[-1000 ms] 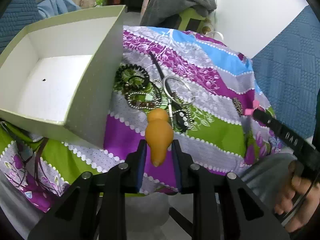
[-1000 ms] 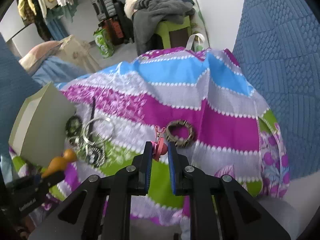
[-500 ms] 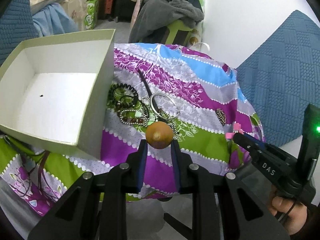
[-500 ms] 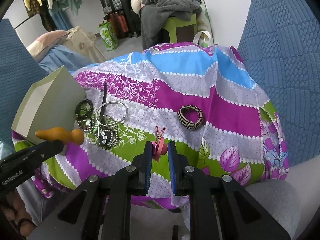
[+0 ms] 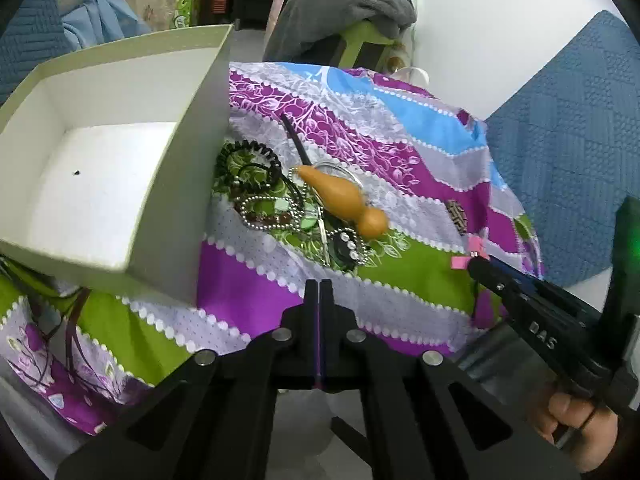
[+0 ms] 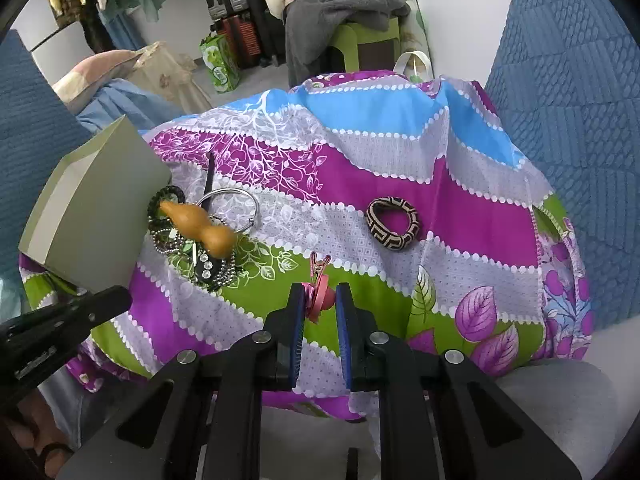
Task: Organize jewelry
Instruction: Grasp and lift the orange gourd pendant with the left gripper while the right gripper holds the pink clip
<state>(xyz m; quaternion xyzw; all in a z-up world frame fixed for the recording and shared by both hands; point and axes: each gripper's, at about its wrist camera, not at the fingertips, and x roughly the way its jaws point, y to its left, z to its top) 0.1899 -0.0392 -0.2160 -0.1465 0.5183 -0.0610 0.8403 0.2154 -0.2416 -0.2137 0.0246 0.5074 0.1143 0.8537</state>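
- The orange gourd-shaped pendant [image 5: 344, 204] is lying on the jewelry pile [image 5: 288, 208], at about eleven o'clock from the left gripper [image 5: 319, 292]; half a second ago it was sitting between that gripper's jaws, so it has slipped out or been let go short of the box.
- The left gripper is now pressed fully together with nothing between its jaws, hovering just below the pile.
- In my judgement the pendant is needing a fresh pick-up before it can go into the open white box [image 5: 168, 196], which is standing empty just beside the pile at nine o'clock.
- The right gripper [image 6: 319, 312] is pinching a pink clip [image 6: 318, 292], as it was a second ago, and holding it above the cloth.
- A patterned brown bangle [image 6: 394, 228] is lying well apart from the pile, at about one o'clock from the right gripper.
- Everything is resting on a bench draped in a striped purple, green and blue cloth [image 6: 360, 152].
- Blue quilted panels [image 6: 580, 100] are flanking the bench, and clothes are heaped on a green stool [image 6: 360, 36] at twelve o'clock.
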